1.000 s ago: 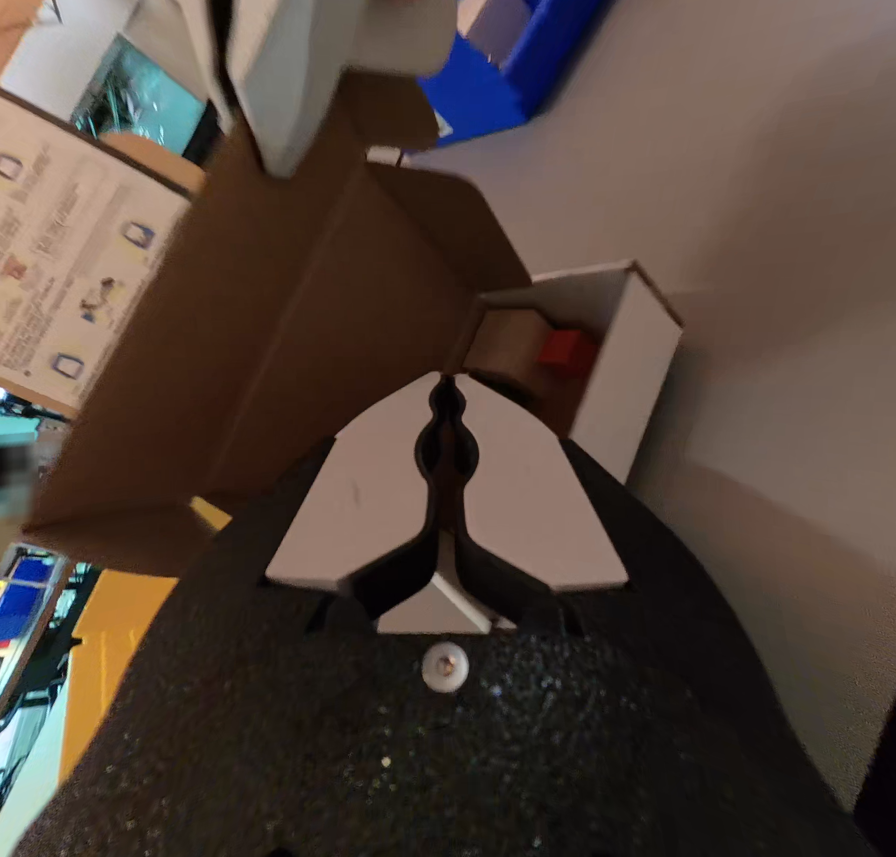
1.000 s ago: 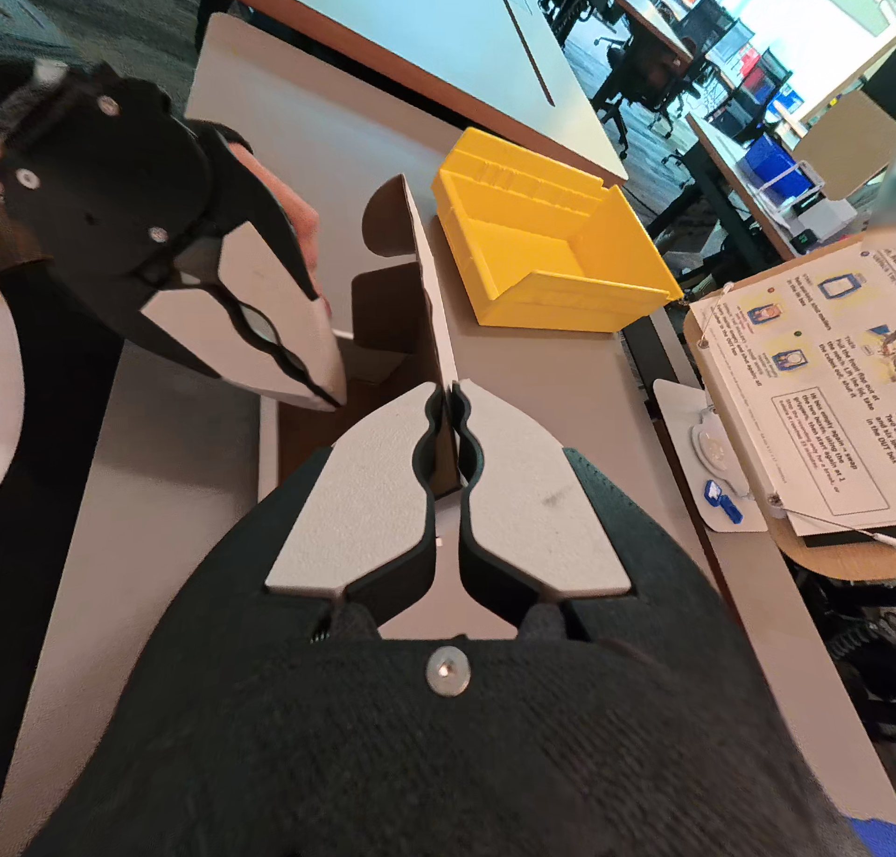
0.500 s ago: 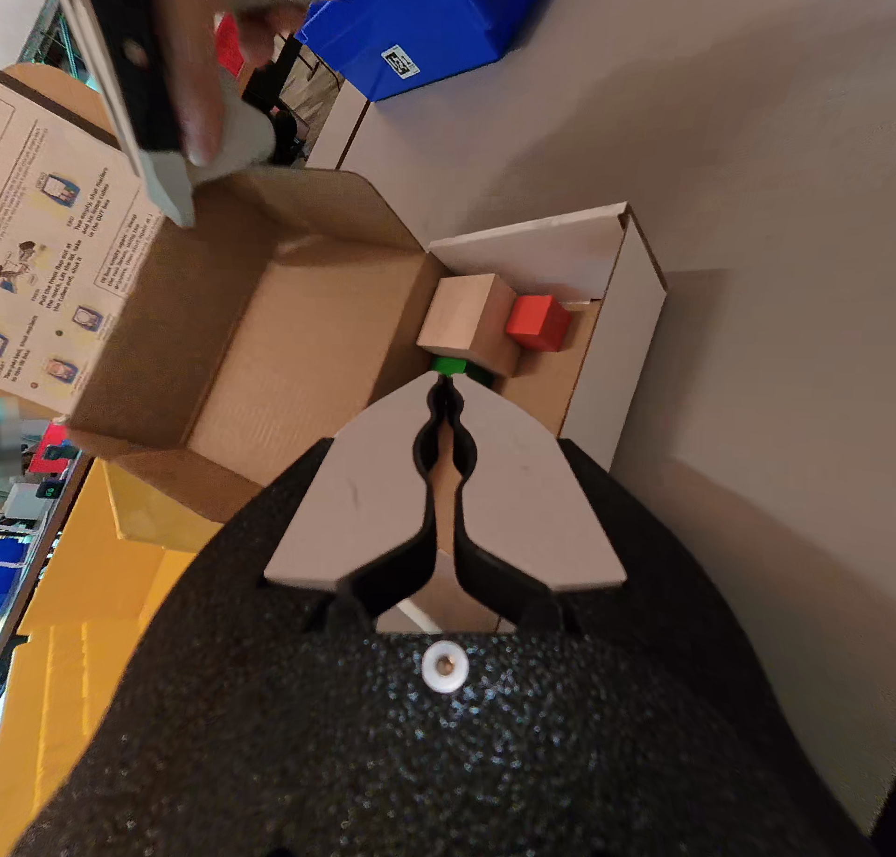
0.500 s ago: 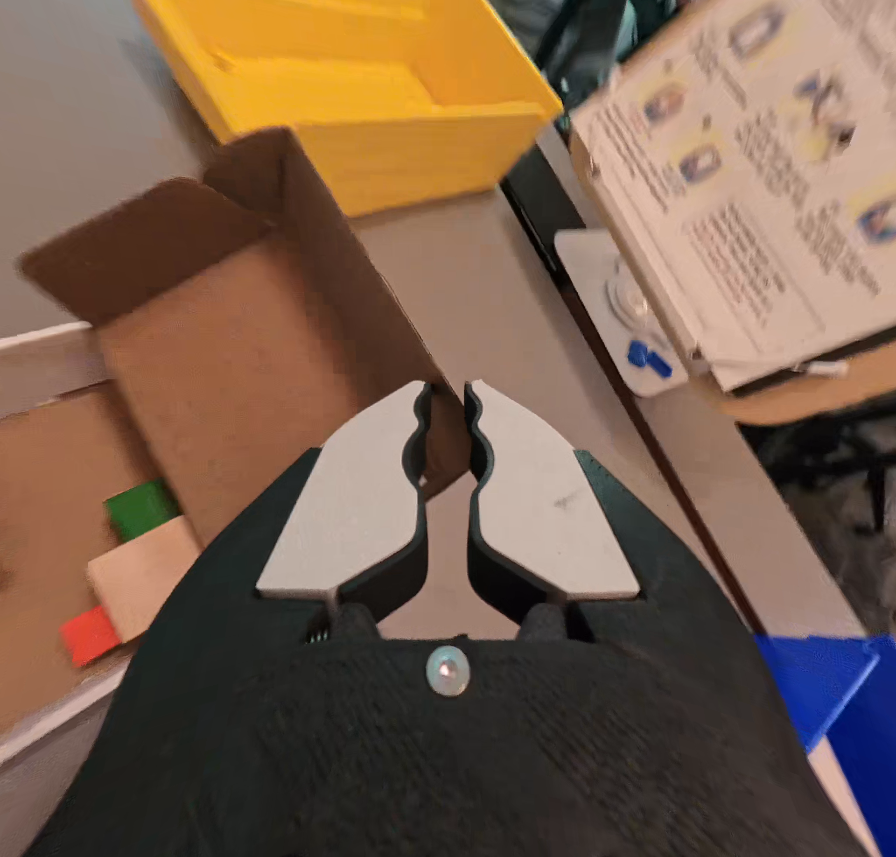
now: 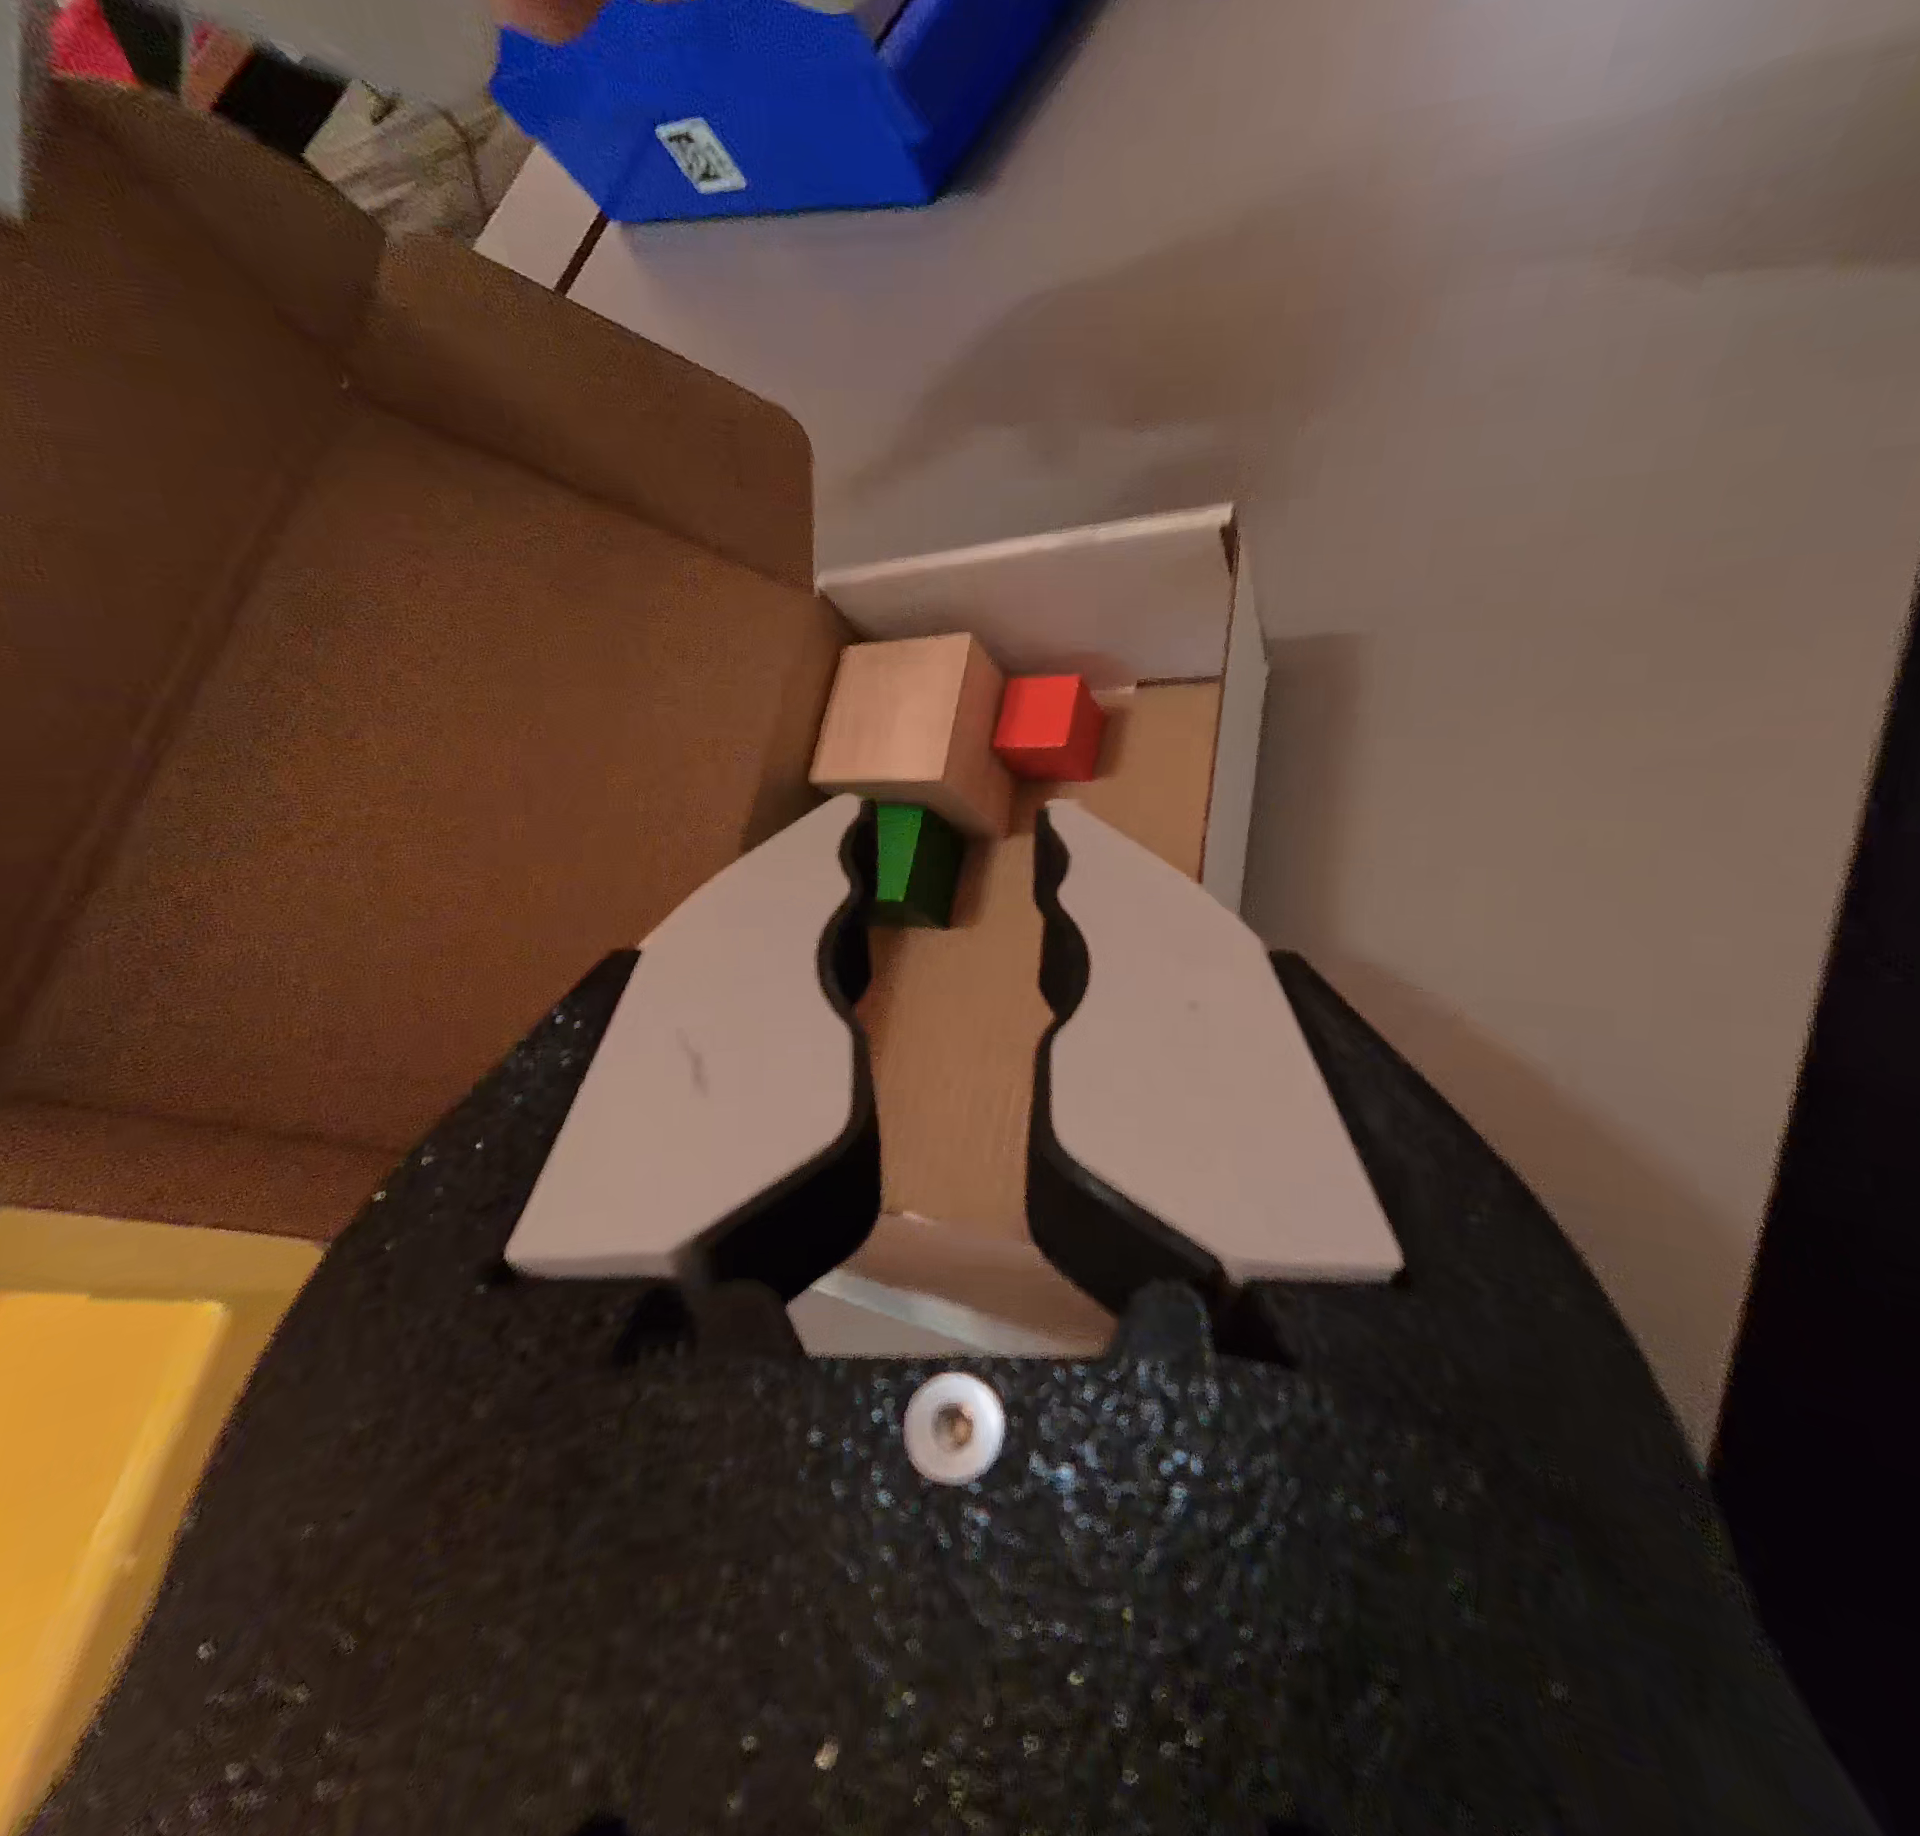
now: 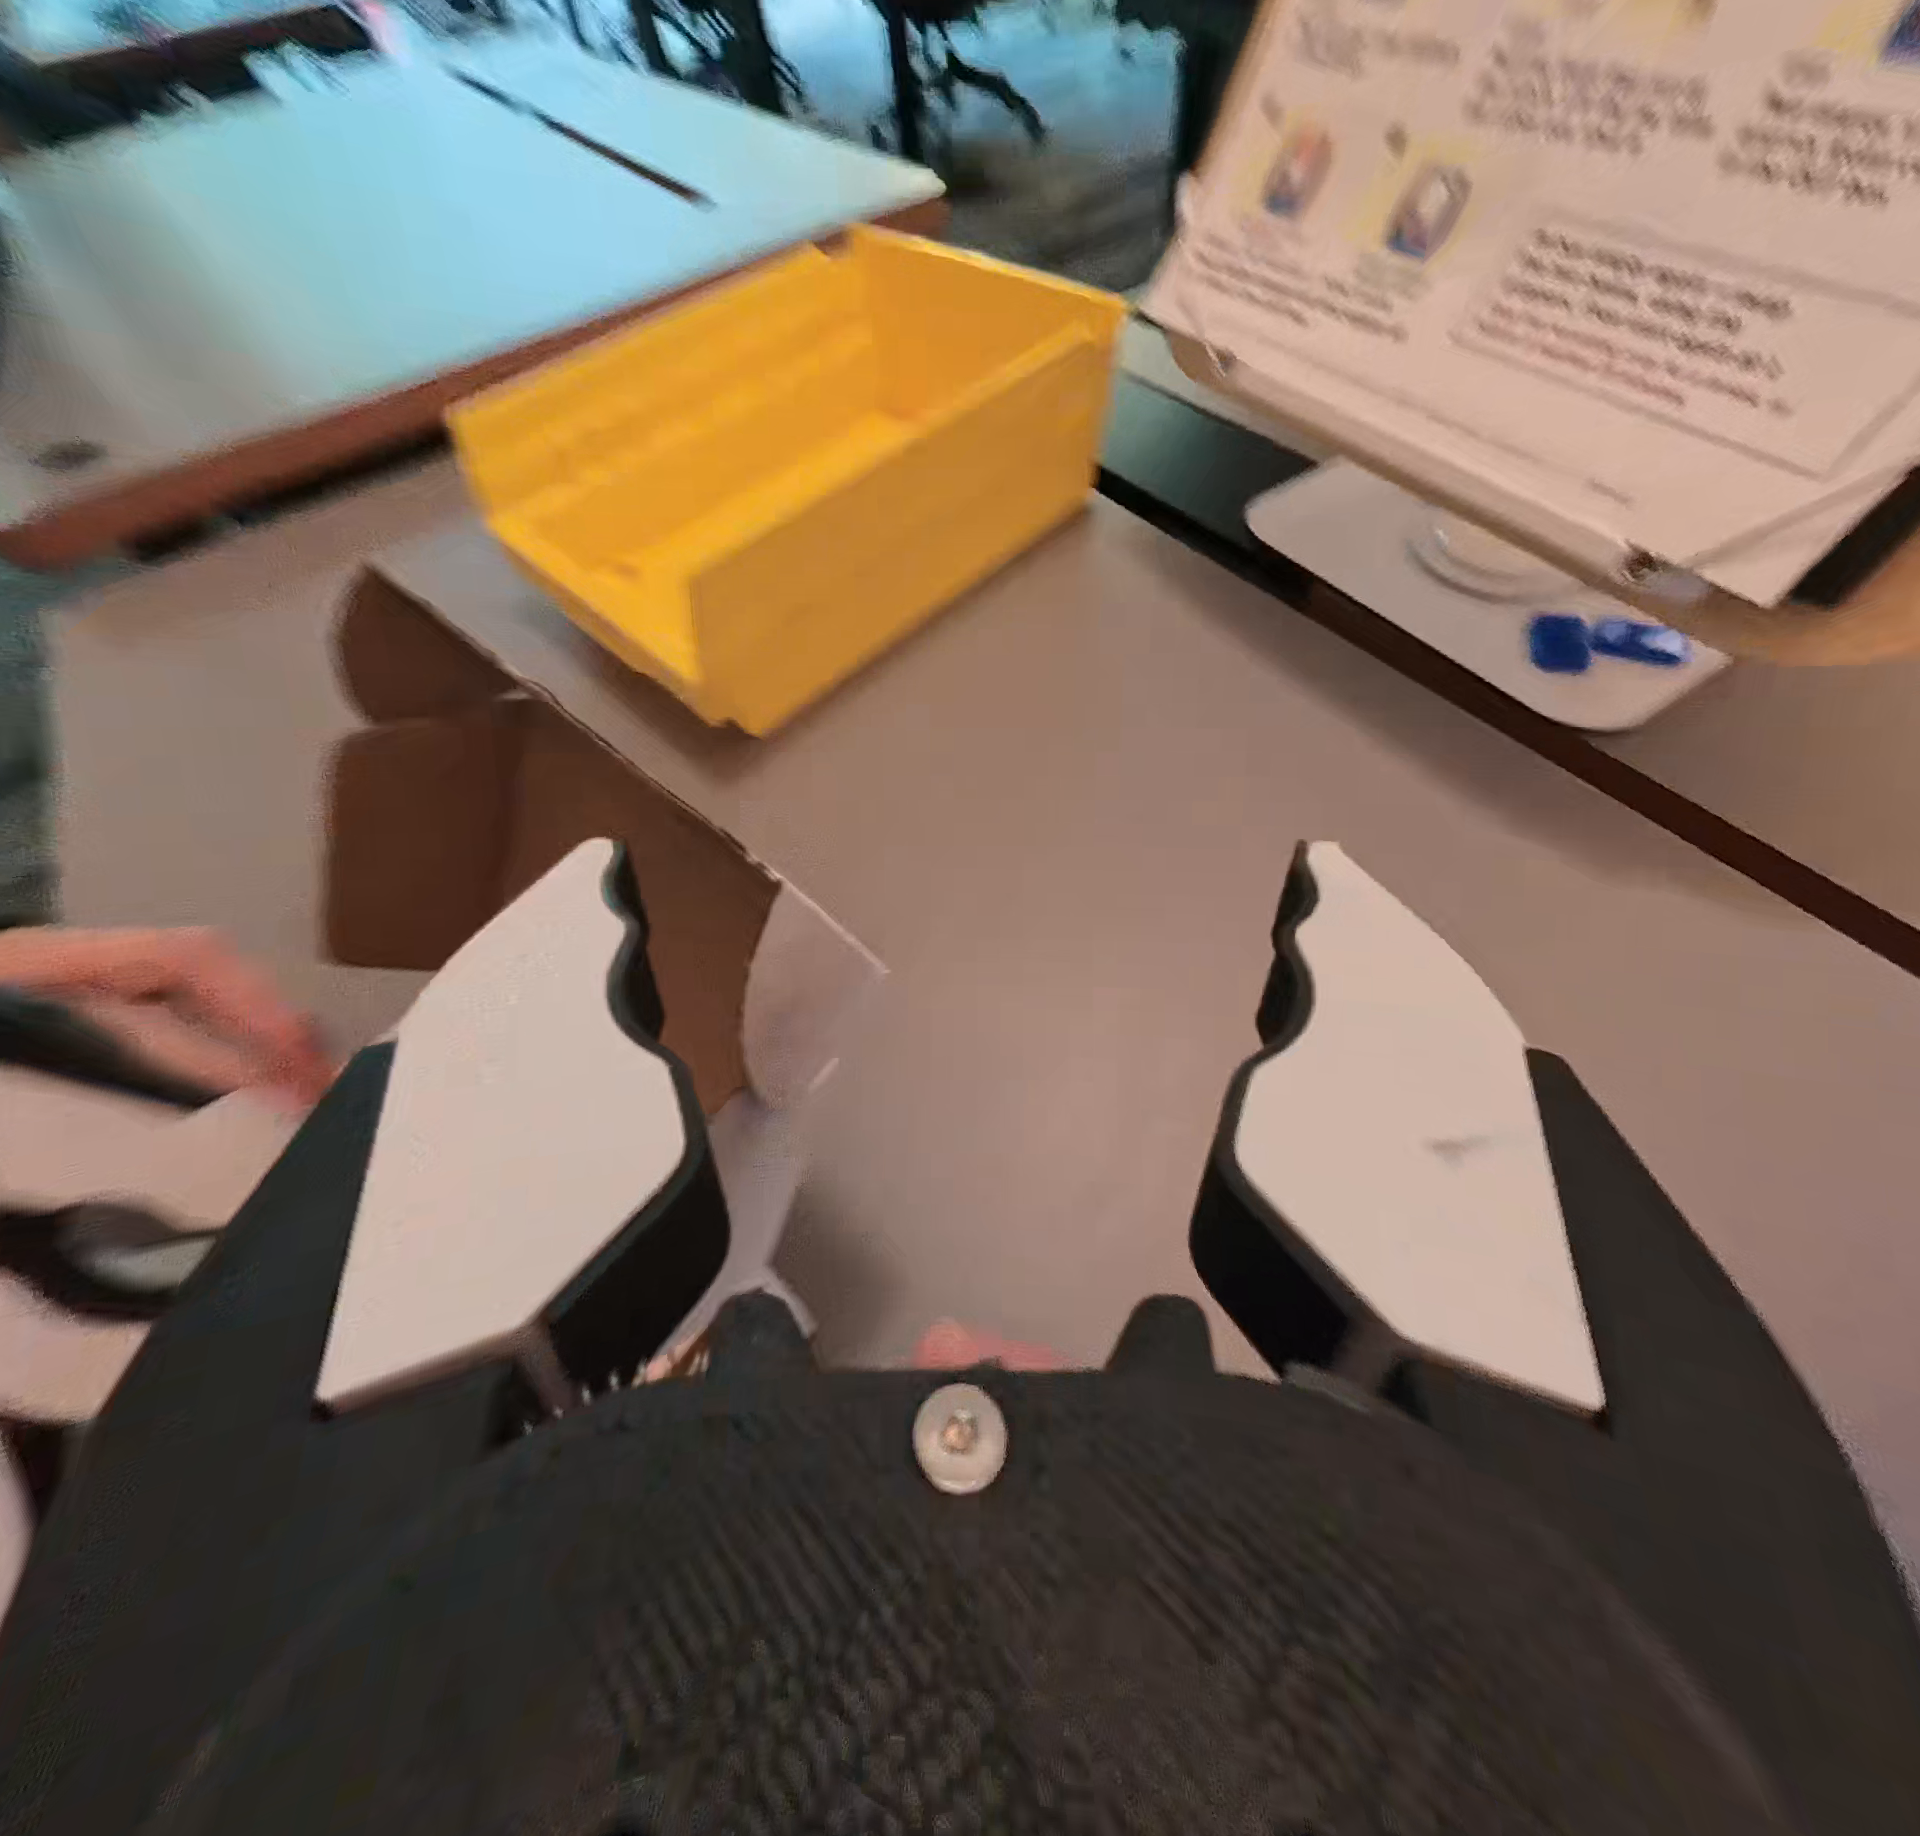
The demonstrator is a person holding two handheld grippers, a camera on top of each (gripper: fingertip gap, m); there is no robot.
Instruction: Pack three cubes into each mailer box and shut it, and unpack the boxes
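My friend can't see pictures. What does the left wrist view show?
An open mailer box holds a wooden cube, a red cube and a green cube. The left gripper hovers over them, jaws open.

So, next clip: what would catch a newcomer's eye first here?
The open white cardboard mailer box holds a large pale wooden cube, a small red cube beside it and a small green cube, just ahead of the open left gripper. The right wrist view shows a bright yellow plastic bin on the grey table.
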